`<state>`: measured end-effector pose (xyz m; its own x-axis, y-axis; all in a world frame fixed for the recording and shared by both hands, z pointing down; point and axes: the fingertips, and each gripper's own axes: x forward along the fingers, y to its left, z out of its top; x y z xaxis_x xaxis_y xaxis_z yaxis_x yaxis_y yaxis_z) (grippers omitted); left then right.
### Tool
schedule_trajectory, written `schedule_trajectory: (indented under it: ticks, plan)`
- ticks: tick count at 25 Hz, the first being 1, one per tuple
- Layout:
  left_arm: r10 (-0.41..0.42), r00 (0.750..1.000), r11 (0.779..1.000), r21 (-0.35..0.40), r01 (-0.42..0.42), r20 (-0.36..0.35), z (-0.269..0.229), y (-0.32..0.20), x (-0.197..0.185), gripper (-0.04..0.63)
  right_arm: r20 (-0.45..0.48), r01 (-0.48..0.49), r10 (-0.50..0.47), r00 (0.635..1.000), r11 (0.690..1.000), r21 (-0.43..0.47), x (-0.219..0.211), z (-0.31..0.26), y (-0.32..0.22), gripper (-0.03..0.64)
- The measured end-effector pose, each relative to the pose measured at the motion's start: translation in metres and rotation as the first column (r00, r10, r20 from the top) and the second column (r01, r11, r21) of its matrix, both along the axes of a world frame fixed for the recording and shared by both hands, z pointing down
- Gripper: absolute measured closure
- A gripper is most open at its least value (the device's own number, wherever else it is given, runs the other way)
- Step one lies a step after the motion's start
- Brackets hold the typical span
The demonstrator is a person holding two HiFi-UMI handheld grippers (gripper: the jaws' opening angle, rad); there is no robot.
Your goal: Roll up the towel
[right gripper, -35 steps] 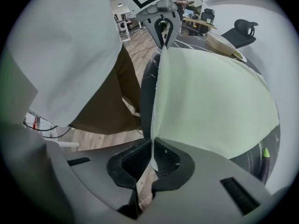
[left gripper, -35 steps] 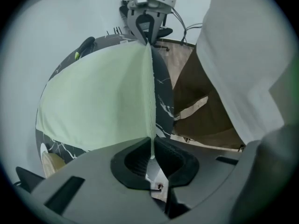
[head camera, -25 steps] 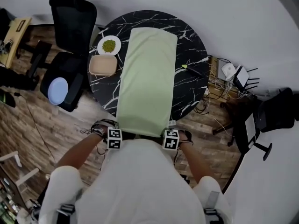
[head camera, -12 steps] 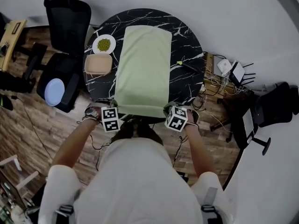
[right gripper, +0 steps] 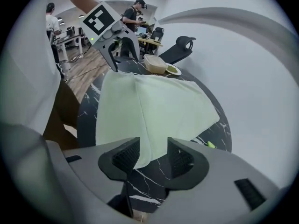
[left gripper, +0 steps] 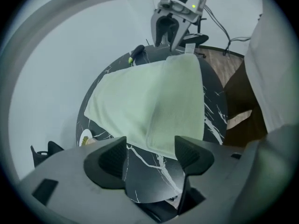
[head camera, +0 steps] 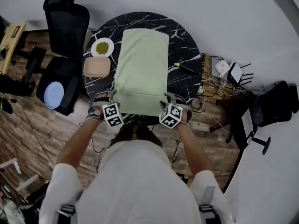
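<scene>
Left gripper view: left claw point(left gripper: 152, 155) is spread, its jaws just opened, and nothing is pinched.
Towel by left claw: the pale green towel point(left gripper: 154, 97) begins right at the pad tips, its near corner at 12 o'clock of the gap, clear of both pads.
Right gripper view: right claw point(right gripper: 153, 155) is spread, its jaws just opened. A towel corner dips into the gap at 11 o'clock, and the pads are not pressing it.
Head view: the claws sit at the towel's near corners, left at 7 o'clock and right at 5 o'clock.
Towel: lies flat along the round black marble counter point(head camera: 187, 45), running from 6 to 12 o'clock, with the near end doubled over.
Beside it: a dish of greens point(head camera: 102, 46) and a tan box point(head camera: 96, 66), at 9 to 10 o'clock.
</scene>
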<state>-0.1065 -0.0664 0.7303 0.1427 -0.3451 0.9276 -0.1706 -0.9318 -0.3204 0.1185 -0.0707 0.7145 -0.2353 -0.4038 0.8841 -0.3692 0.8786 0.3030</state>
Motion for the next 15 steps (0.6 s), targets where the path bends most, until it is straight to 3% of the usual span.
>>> schedule_trajectory:
  ticks: [3, 9, 15]
  plan:
    - [0.008, 1.000, 1.000, -0.023, -0.009, -0.011, 0.002, 0.014, 0.003, 0.298, -0.011, 0.076, -0.076, 0.997, 0.997, 0.014, -0.012, -0.003, 0.015, 0.446]
    - [0.161, 0.987, 0.980, -0.114, -0.161, -0.010, 0.014, 0.063, 0.032, 0.299, -0.029, 0.306, -0.312, 0.950, 0.944, -0.121, -0.057, 0.025, 0.081, 0.460]
    - [0.213, 0.974, 0.960, -0.201, -0.195, 0.071, 0.046, 0.079, 0.030, 0.304, -0.051, 0.309, -0.329, 0.943, 0.923, -0.230, -0.055, 0.053, 0.098, 0.477]
